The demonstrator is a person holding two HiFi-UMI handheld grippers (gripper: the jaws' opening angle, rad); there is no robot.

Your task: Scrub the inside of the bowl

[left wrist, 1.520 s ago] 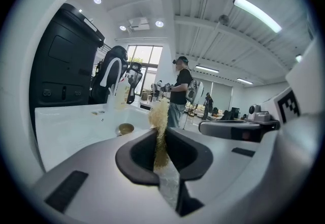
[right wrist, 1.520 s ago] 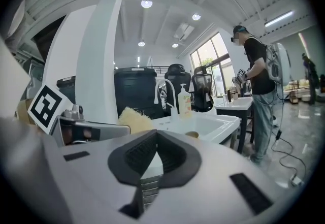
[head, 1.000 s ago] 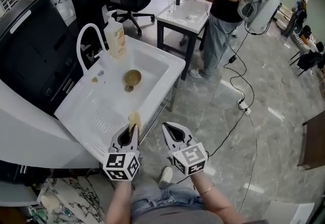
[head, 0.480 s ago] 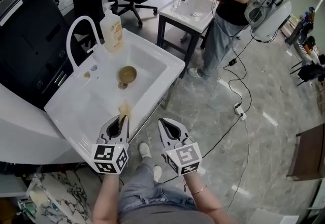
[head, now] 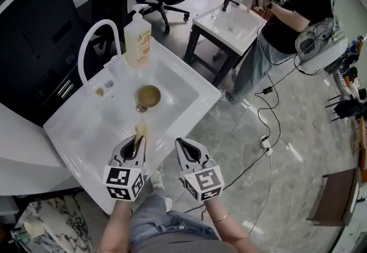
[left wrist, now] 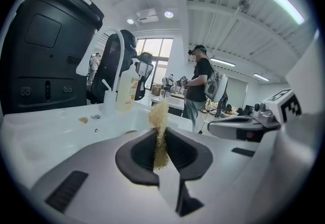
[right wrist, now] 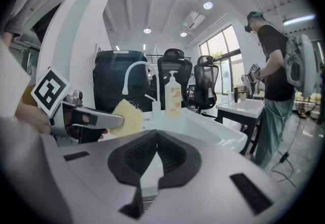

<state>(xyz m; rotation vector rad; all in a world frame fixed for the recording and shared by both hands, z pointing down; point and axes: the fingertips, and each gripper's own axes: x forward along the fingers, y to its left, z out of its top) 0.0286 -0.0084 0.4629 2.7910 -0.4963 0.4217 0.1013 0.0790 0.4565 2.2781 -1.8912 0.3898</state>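
A brown bowl (head: 149, 96) sits in the basin of the white sink (head: 189, 82), beside the drain. My left gripper (head: 137, 142) hangs over the sink's near rim, shut on a yellow sponge (head: 140, 129) that sticks out past its tips, short of the bowl. In the left gripper view the sponge (left wrist: 159, 119) stands edge-on between the jaws of that gripper (left wrist: 161, 140). My right gripper (head: 183, 145) is beside it over the floor, shut and empty. From the right gripper view (right wrist: 156, 140) the sponge (right wrist: 129, 116) shows at left.
A soap bottle (head: 137, 38) and a white curved faucet (head: 92, 45) stand at the sink's far edge. Two small scraps (head: 100, 91) lie on the ledge. A black machine (head: 34, 22) is at left. A person (head: 287, 22) stands at a second small sink table (head: 229, 25). Cables (head: 269, 114) cross the floor.
Both grippers have edged a little nearer the sink, so the sponge now sits closer to the bowl. The head view has swung, shifting the whole scene. Both grippers stay shut.
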